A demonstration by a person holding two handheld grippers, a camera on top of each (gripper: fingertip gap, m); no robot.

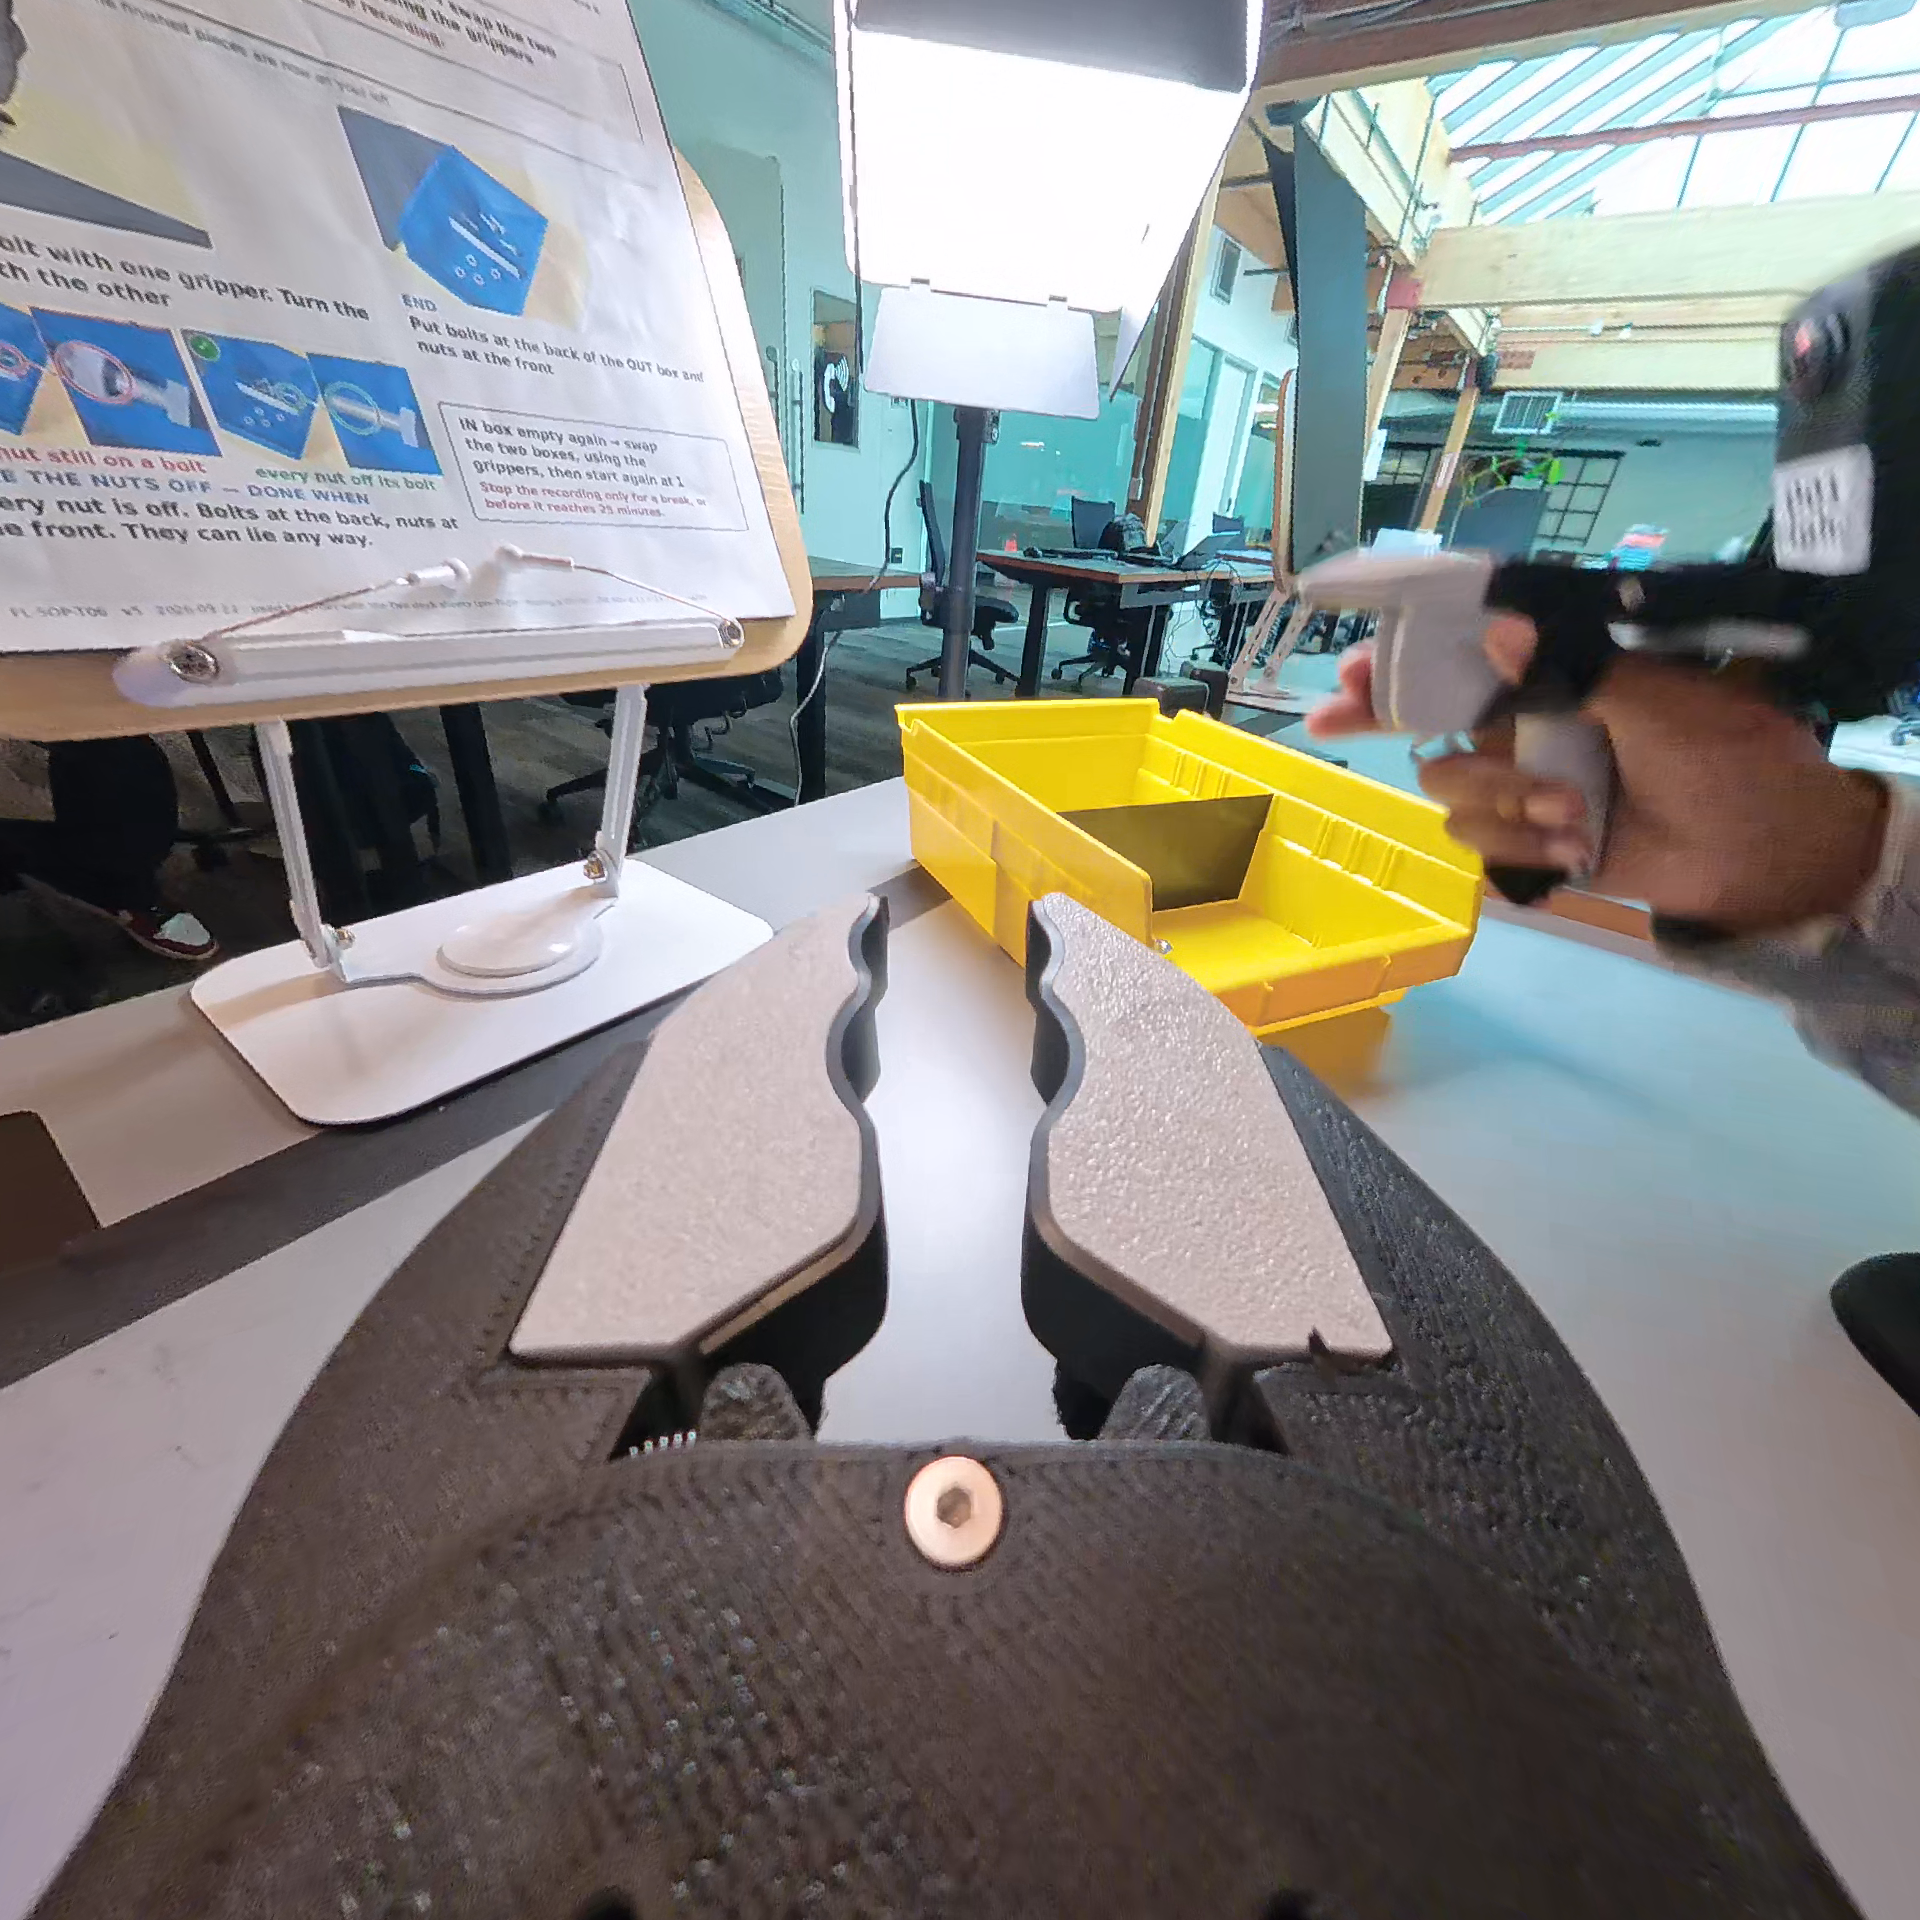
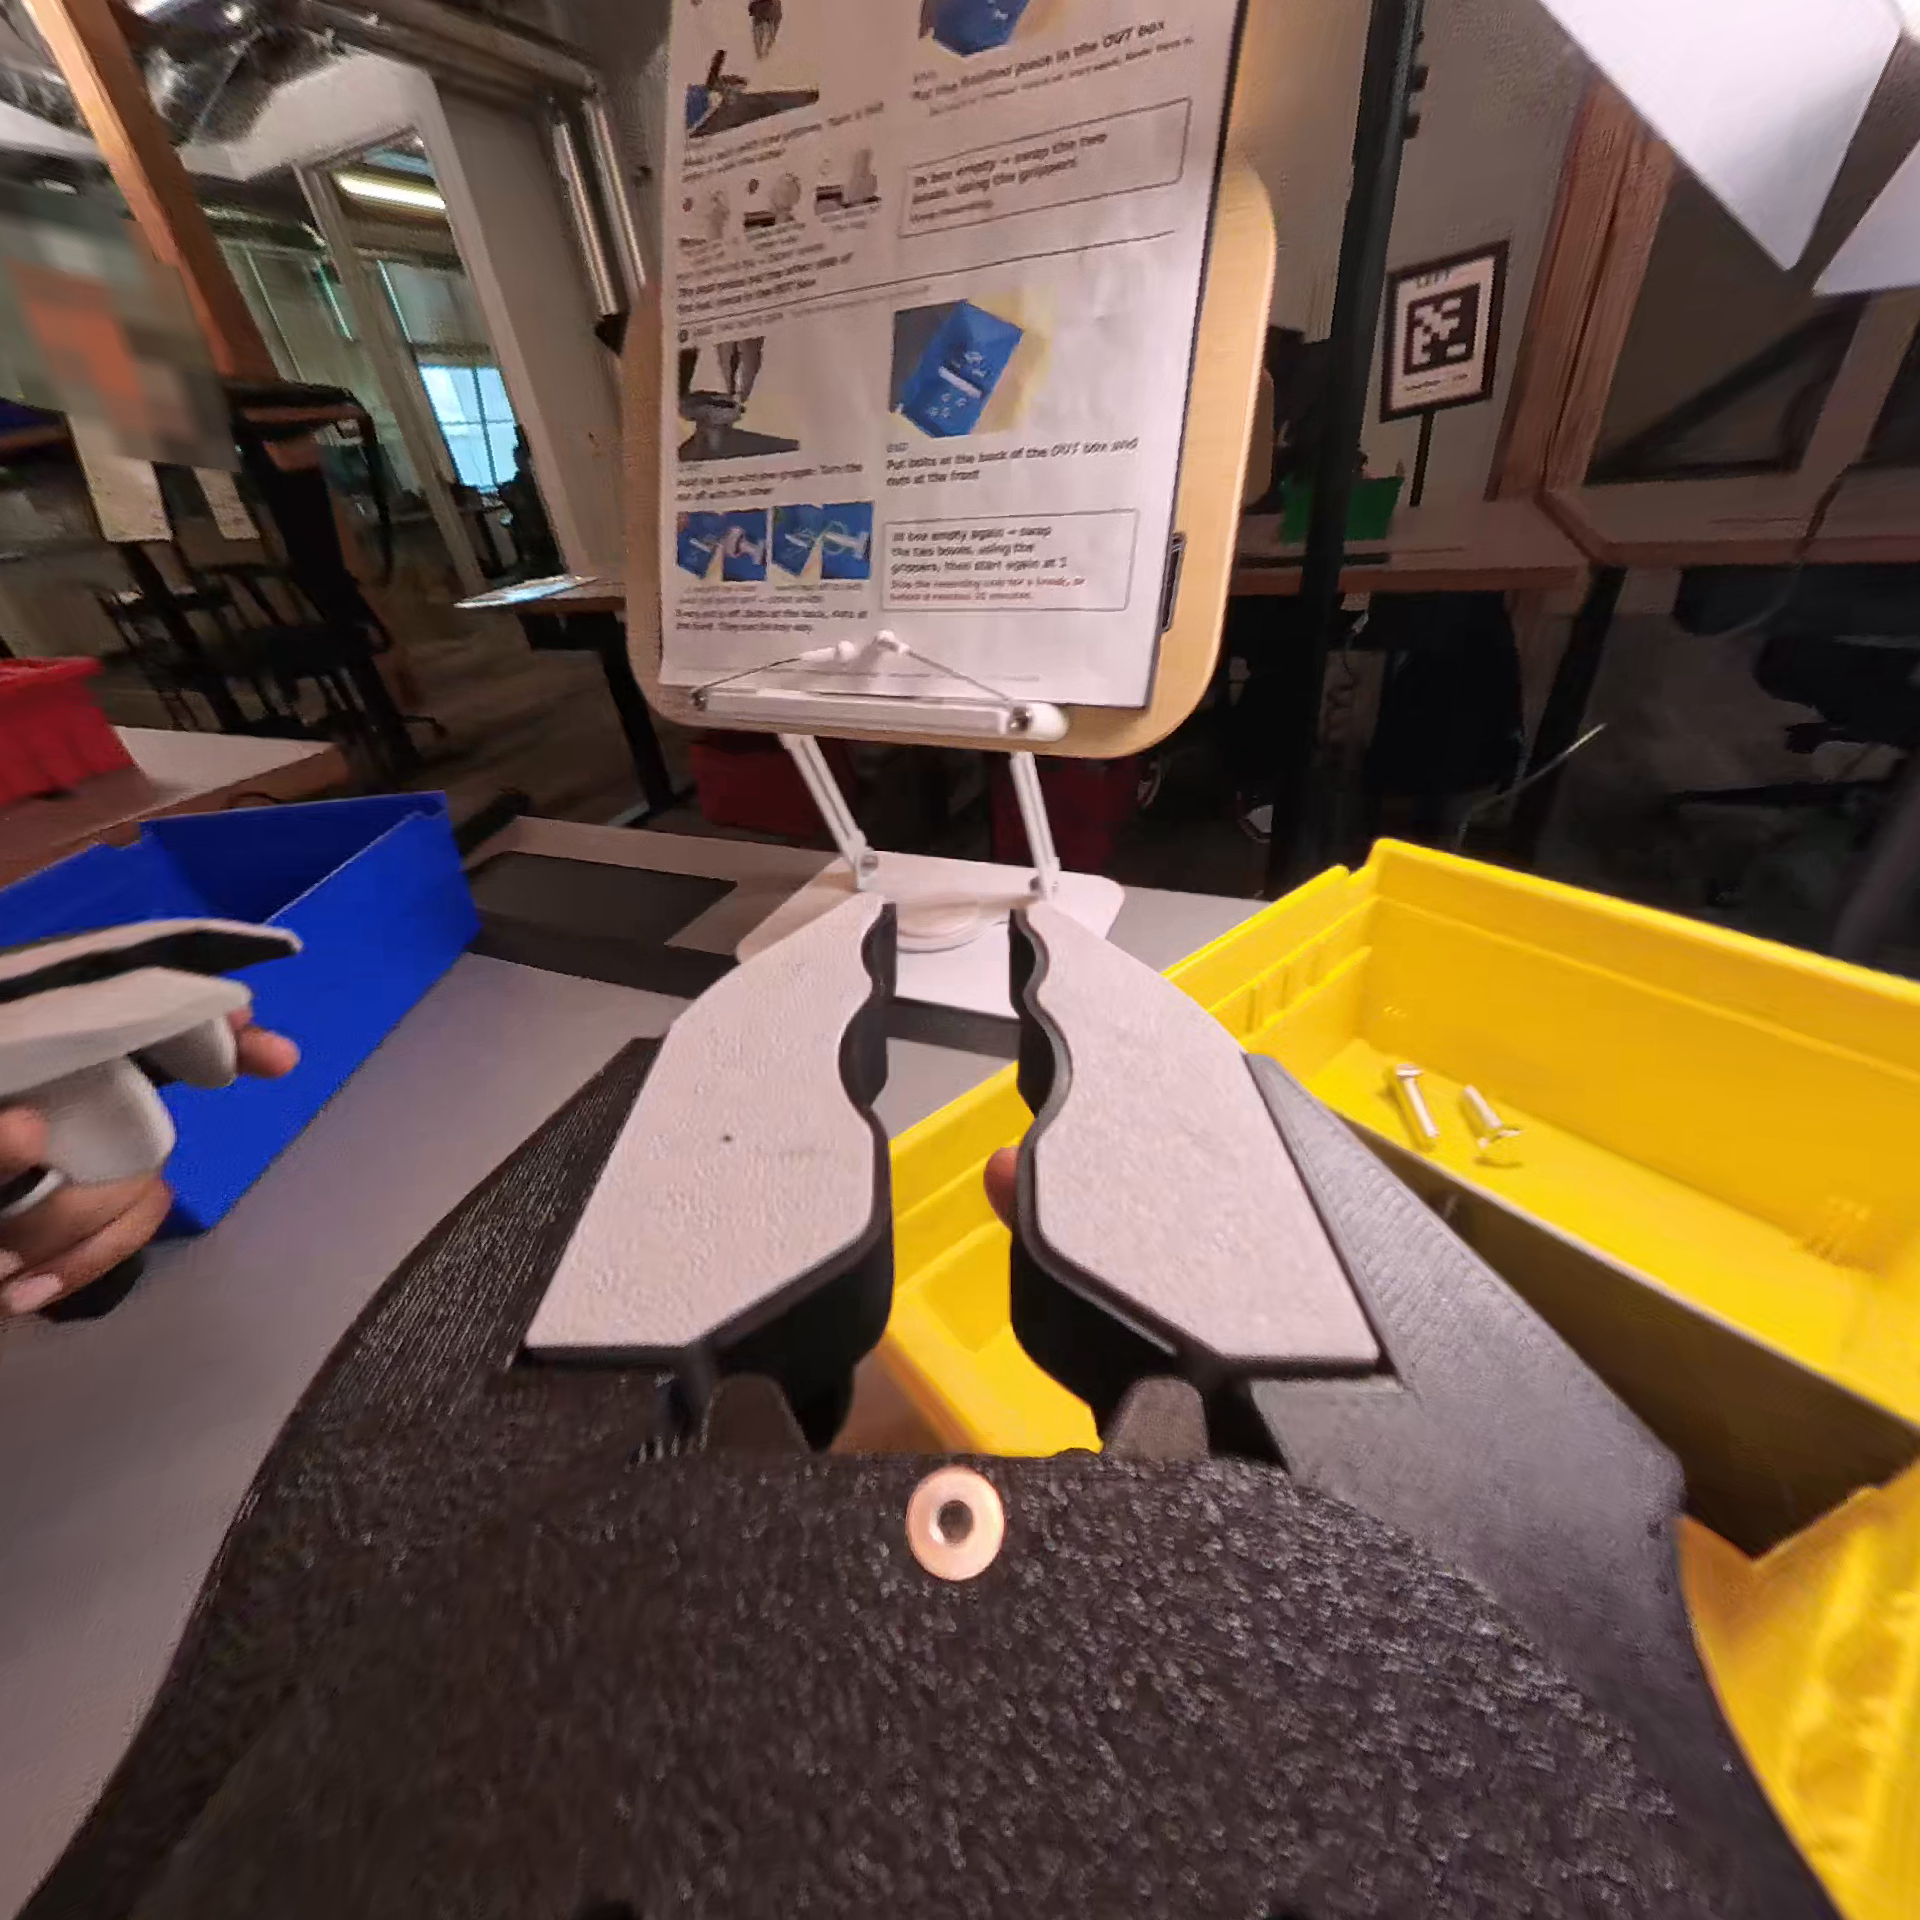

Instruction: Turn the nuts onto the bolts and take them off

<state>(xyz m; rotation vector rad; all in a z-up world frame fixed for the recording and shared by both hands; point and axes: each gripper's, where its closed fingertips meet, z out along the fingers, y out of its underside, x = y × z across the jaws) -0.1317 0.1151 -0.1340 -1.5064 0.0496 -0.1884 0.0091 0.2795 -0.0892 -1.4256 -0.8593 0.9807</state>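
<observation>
Hovering over the near-left corner of the yellow bin (image 2: 1621,997), we hold the right gripper (image 2: 951,940) with its fingers spread and nothing between them. What matters for our next reach is where the bolts (image 2: 1444,1114) lie: two small silvery ones rest on the bin floor in the back compartment, beyond the dark divider (image 2: 1662,1340), forward and to the right of our right fingertips and lower than them. They lie close together but apart, roughly parallel, their long axes running from near-right to far-left across the floor, so they sit slantwise to the line of our fingers. We judge that the right gripper must swing right and dip into the bin, and probably twist at the wrist so the fingers close across a shank and not along it.

Our left gripper (image 1: 956,914) is also spread and empty, low above the grey table (image 1: 1558,1195), with the bin ahead and to its right; from its view the bin interior shows only the divider and no hardware. It is well apart from the bolts, so the right gripper is clearly nearer.

We cannot see any nuts in either view; the front compartment is largely hidden under our right gripper. A blue bin (image 2: 343,914) stands to the left, and the instruction sheet on its white stand (image 2: 935,416) stands behind.
</observation>
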